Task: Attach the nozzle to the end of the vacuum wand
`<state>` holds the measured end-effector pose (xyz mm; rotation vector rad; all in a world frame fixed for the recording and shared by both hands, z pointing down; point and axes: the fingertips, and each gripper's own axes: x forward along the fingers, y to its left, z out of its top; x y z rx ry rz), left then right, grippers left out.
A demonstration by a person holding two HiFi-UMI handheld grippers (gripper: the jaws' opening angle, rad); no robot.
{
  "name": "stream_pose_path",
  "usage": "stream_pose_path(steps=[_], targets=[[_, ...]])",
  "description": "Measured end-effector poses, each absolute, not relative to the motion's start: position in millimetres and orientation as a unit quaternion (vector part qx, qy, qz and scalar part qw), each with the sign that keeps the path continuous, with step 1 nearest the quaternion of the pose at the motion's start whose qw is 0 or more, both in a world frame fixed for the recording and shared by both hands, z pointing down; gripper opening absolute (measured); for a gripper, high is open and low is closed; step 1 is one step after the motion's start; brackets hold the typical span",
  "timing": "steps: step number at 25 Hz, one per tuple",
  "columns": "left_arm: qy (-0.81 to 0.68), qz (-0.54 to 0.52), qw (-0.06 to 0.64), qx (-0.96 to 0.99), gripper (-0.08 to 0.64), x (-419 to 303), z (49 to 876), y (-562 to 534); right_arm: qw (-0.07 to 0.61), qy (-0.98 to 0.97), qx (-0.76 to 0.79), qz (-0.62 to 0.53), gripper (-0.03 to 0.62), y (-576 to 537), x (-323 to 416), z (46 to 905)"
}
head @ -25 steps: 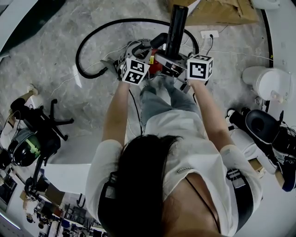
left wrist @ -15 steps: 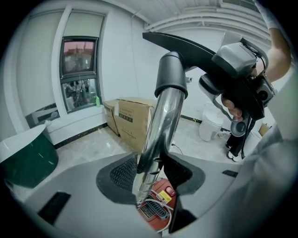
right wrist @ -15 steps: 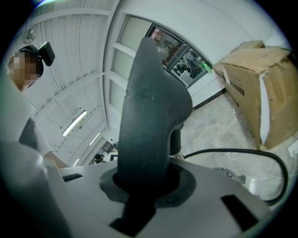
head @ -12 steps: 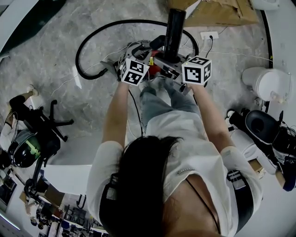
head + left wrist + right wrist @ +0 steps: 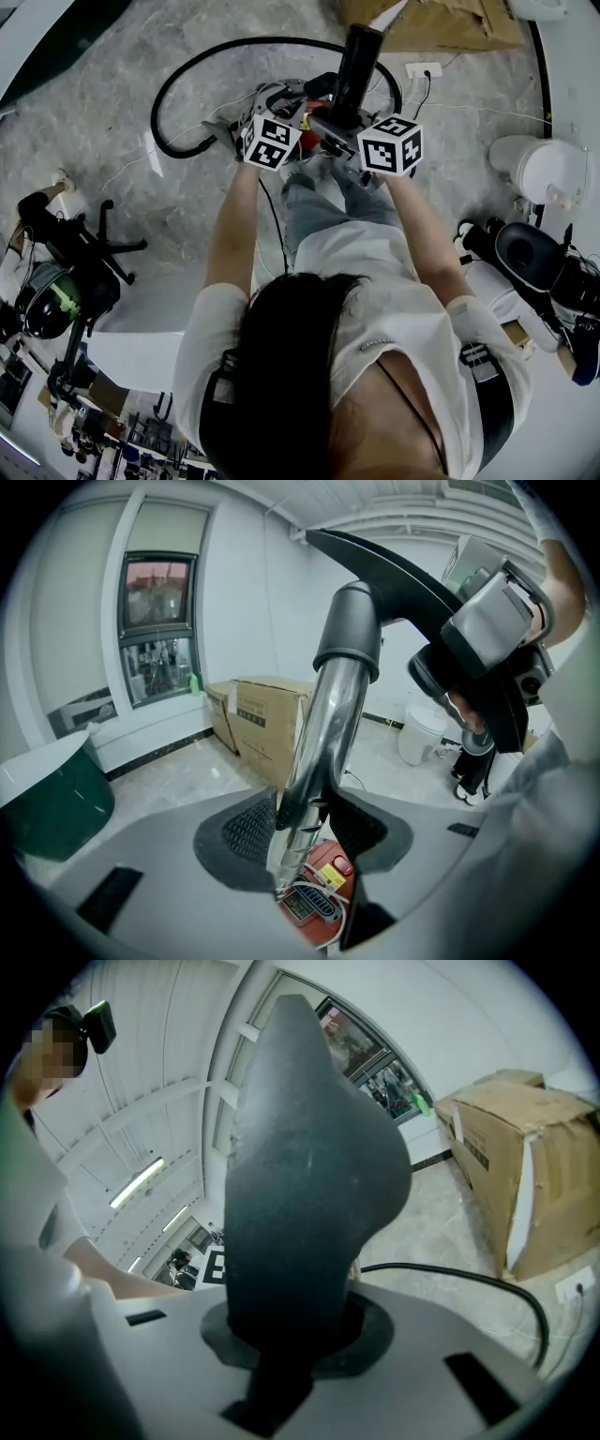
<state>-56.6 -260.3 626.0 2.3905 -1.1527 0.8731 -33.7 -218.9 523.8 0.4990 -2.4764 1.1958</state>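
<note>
My left hand-held gripper [image 5: 305, 841] pinches the wand [image 5: 333, 733] below its end; my right hand-held gripper [image 5: 291, 1335] clamps the nozzle [image 5: 309, 1166], just beside that end. Advised: line both axes up, then push straight.

Grey marbled floor [image 5: 94, 94], white walls [image 5: 246, 602], cardboard boxes [image 5: 267, 719]

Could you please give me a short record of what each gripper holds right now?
left gripper: shut on the shiny metal vacuum wand
right gripper: shut on the dark grey plastic nozzle
fit: nozzle close by the wand's dark collar, apparently not yet joined
below: red vacuum body
</note>
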Motion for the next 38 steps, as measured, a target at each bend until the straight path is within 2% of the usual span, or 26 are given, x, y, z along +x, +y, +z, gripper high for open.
stream_pose_path(steps=[7, 23, 38], targets=[[-0.401, 0.309, 0.174, 0.845, 0.176, -58, 625, -261, 0.22, -0.883, 0.193, 0.366, 0.083, -223, -34, 529], [-0.392, 0.31, 0.177, 0.848, 0.175, -60, 624, -263, 0.277, -0.891, 0.233, 0.276, 0.083, -224, -38, 536], [-0.38, 0.312, 0.175, 0.853, 0.173, -62, 621, -265, 0.27, -0.884, 0.233, 0.303, 0.083, -225, -45, 537]])
